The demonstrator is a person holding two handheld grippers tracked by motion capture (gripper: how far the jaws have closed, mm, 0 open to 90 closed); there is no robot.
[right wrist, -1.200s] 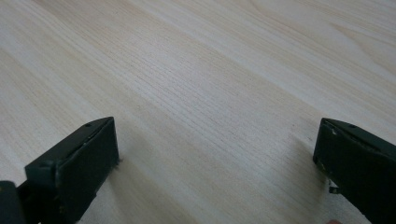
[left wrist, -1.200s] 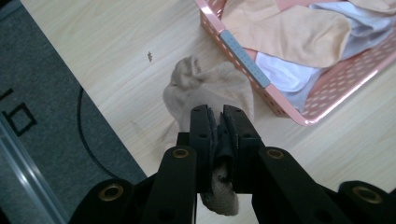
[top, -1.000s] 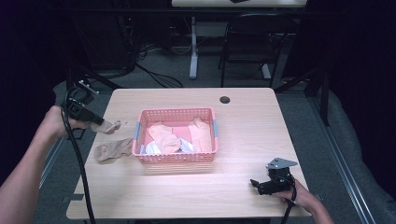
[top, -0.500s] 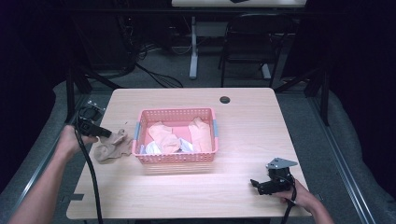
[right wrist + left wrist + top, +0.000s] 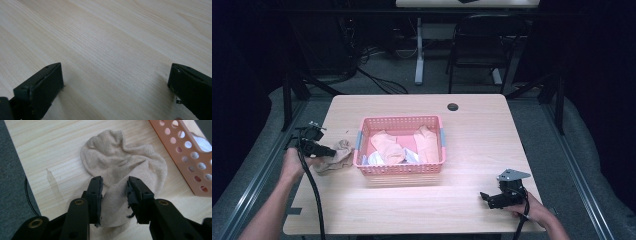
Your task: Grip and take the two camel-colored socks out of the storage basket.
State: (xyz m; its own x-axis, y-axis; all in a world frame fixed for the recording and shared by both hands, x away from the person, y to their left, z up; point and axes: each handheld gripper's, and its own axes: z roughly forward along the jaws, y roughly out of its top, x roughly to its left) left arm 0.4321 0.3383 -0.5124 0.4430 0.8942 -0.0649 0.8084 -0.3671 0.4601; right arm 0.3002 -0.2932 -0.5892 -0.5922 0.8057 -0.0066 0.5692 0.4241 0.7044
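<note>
One basket (image 5: 399,169) is seen, one beige sock (image 5: 336,156) beside it, two peach socks (image 5: 388,147) inside, two grippers, one table (image 5: 422,210) and one chair (image 5: 477,45).

Beige sock (image 5: 125,165), pink basket (image 5: 399,169), pale wood table (image 5: 472,210)

A lab-like workroom: dark frame rig (image 5: 292,95), floor cables (image 5: 377,80), office chair (image 5: 474,42), second desk (image 5: 419,50).

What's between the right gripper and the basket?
Bare tabletop: high view shows nothing between right gripper and basket.
</note>
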